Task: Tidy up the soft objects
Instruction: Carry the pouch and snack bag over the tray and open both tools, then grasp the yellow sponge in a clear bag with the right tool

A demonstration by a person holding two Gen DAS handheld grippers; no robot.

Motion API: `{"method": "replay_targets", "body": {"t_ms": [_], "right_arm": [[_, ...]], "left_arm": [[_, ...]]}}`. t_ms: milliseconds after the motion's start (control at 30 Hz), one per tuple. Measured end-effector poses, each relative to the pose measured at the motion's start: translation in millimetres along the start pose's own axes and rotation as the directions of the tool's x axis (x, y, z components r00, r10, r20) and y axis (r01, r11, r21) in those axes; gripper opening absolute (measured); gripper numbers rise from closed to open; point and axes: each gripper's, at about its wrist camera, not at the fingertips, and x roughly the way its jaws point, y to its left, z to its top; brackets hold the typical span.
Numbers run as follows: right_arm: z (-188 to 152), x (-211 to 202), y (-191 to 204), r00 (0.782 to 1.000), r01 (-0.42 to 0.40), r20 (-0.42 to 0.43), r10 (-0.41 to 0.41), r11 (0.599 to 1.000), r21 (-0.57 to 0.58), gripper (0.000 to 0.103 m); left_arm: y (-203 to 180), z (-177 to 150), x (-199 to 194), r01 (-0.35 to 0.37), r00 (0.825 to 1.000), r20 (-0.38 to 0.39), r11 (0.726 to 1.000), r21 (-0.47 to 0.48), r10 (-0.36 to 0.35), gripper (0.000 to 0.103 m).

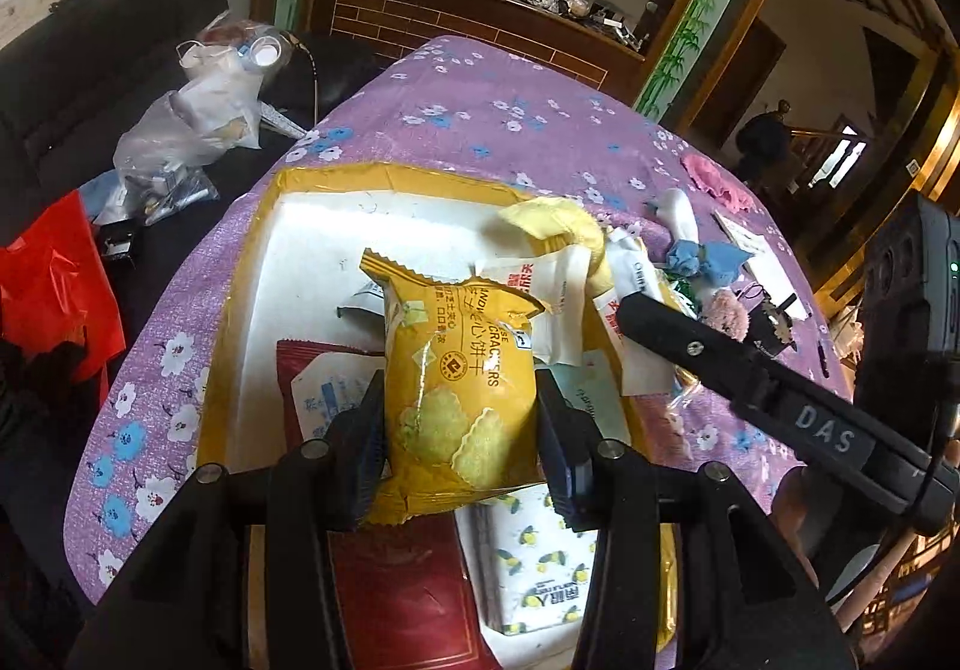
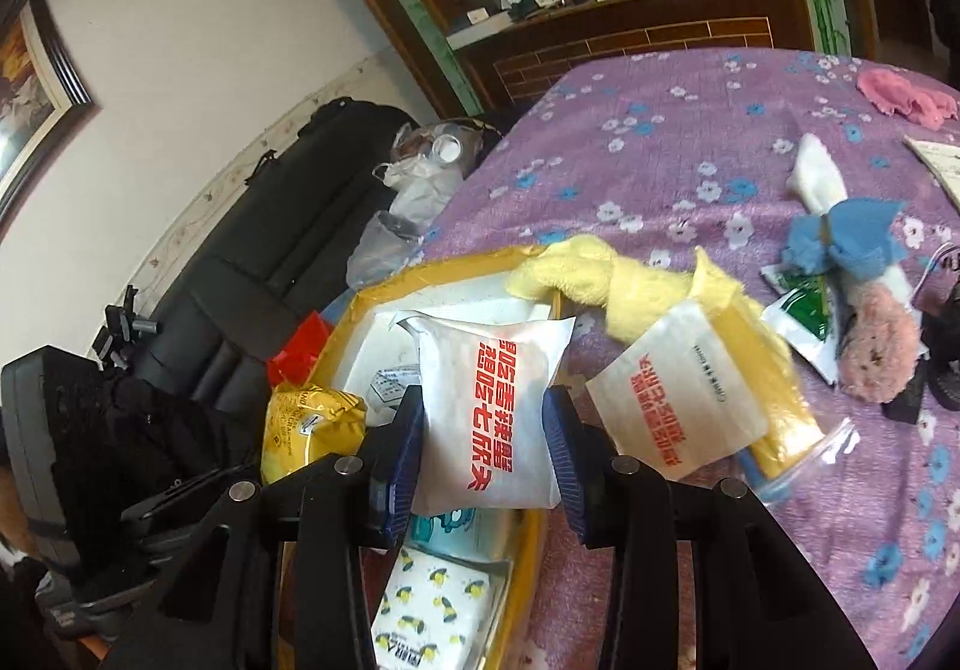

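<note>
Purple floral tablecloth across the middle of both views, thin printed fabric, slightly rumpled. Lower centre: shallow yellow-rimmed box with a white floor, stiff and flat-sided, already holding a dark red packet, a lemon-print tissue pack and pale sachets. Draped over the box's far rim, upper centre in the right wrist view: fluffy yellow cloth, limp and nappy. Right of frame, well apart on the cloth: blue rag, fuzzy pink piece, pink crumpled cloth. Left gripper clamped on a yellow cracker bag, glossy crinkled film, puffed with air, held above the box. Right gripper closed around a white sachet with red lettering, smooth foil-like pouch, pillow-shaped, above the box's right edge; twin sachet lying just beside on a zip bag. Likely risks: slick film sliding out between the pads under a light squeeze; crushed crackers under a hard one; both pouches released together colliding, with the two claws close side by side; a sachet dropped near the rim tipping out onto the tablecloth; yellow cloth's tail snagged and dragged from the box.
</note>
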Motion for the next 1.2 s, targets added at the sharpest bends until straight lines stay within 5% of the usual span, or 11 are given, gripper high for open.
{"method": "replay_targets", "body": {"t_ms": [200,333,800,1200], "right_arm": [[0.9,10.0,5.4,1.000,0.017,-0.015,-0.017,1.000,0.007,0.050],[-0.5,2.4,1.2,1.000,-0.004,0.006,0.004,0.999,0.037,0.059],[-30.2,-70.9,-39.0,0.995,-0.027,0.099,0.017,0.995,0.101,0.079],[-70.9,-120.4,-105.8,0.992,0.080,0.079,-0.102,0.968,0.239,0.082]], "left_arm": [[4.8,-2.6,-8.1,0.050,0.999,0.014,0.998,-0.042,-0.050,0.046],[3.7,-3.1,-14.5,0.074,0.997,0.030,0.995,-0.065,-0.072,0.062],[-65.8,-18.5,-28.5,0.139,0.989,0.030,0.987,0.081,-0.142,0.063],[-115.1,-36.9,-14.6,0.213,0.976,-0.068,0.970,0.116,-0.206,0.063]]}}
